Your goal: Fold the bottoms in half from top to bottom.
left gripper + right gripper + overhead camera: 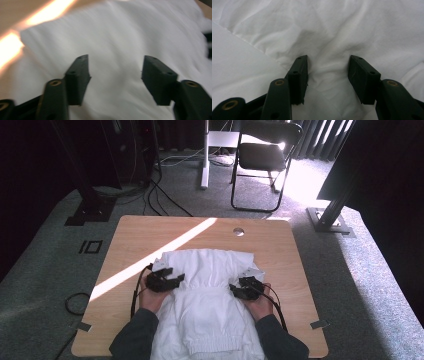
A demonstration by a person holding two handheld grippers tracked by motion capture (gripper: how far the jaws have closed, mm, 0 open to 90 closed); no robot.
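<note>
A white garment (210, 265) lies spread on the wooden table (145, 232), its ribbed hem hanging toward the near edge. My left gripper (176, 281) hovers at the garment's left side, jaws wide apart over the white cloth (120, 35), with nothing between them. My right gripper (235, 291) rests at the garment's right side. Its jaws stand apart with their tips pressed down on the wrinkled cloth (337, 25), and a low ridge of fabric lies between them (328, 66) without being pinched. A hand holds each gripper from the near edge.
A bright sun stripe (150, 257) crosses the table's left half. A round cable hole (238, 231) sits near the far edge. Beyond the table stand a black folding chair (265, 155) and a white post (204, 155). Cables trail on the grey carpet (160, 200).
</note>
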